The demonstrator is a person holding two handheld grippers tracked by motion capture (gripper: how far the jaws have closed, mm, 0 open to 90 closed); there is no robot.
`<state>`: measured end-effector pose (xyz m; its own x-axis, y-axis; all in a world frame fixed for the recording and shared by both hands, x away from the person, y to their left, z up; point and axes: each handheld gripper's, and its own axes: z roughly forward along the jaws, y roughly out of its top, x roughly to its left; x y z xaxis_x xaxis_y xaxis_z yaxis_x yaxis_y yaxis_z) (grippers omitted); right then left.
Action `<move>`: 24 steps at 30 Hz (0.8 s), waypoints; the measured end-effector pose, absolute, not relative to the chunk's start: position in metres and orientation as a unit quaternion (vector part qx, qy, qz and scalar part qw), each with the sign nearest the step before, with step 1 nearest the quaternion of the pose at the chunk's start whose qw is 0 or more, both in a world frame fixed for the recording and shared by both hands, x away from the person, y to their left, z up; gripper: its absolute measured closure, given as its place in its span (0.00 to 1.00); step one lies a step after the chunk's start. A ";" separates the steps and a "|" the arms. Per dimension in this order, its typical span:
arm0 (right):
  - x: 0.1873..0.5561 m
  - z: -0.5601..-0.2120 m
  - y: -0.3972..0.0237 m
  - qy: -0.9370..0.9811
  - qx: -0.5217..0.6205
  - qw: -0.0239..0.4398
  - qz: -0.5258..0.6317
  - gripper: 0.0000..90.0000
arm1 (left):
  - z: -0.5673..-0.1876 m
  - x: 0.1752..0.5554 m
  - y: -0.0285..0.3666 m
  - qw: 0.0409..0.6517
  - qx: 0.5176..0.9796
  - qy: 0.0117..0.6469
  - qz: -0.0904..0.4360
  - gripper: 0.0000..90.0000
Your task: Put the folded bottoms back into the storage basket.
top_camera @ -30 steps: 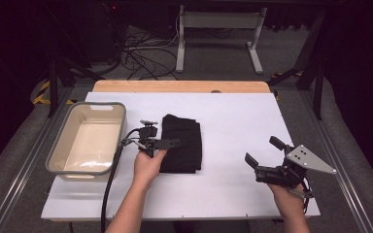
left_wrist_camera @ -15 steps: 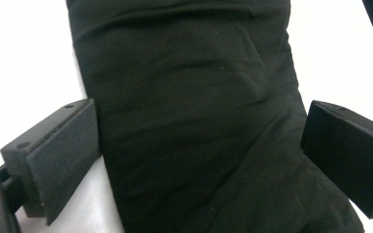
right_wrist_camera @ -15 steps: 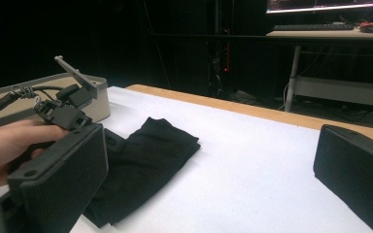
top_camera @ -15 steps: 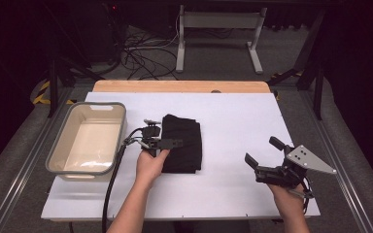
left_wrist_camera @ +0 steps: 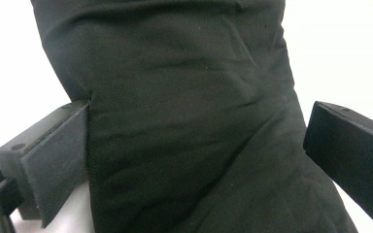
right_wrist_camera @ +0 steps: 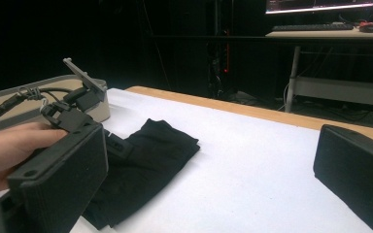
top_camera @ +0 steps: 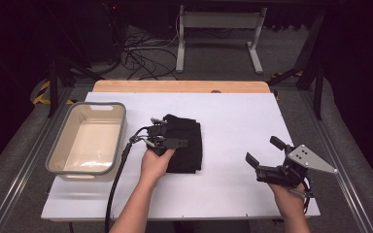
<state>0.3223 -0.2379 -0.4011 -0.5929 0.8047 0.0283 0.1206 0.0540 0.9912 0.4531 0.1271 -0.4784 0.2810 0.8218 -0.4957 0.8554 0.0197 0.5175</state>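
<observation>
The folded black fabric garment (top_camera: 183, 143) lies flat on the white tabletop (top_camera: 243, 121), just right of the beige rectangular plastic tub (top_camera: 88, 138) and apart from it. The left tool (top_camera: 167, 141) rests over the garment's left part with its jaws spread wide; in the left gripper view the cloth (left_wrist_camera: 189, 121) sits between them, touching the left pad (the right pad stands clear), so nothing is clamped. The right tool (top_camera: 267, 158) is well to the right of the garment, near the tabletop's front right corner, jaws wide apart and holding nothing.
</observation>
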 end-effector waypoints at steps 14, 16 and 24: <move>0.322 -0.400 -0.239 0.662 0.349 0.292 0.596 0.00 | -0.477 0.454 0.113 0.375 0.706 0.600 -0.008 0.01; 0.323 -0.401 -0.239 0.662 0.349 0.292 0.595 0.00 | -0.477 0.454 0.109 0.371 0.711 0.598 -0.002 0.01; 0.324 -0.401 -0.240 0.662 0.350 0.292 0.595 0.00 | -0.476 0.454 0.097 0.364 0.717 0.594 0.004 0.00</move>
<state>0.3235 -0.2397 -0.4011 -0.5848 0.8107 0.0289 0.1156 0.0480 0.9921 0.4544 0.0966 -0.4763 0.2934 0.8553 -0.4271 0.8496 -0.0285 0.5267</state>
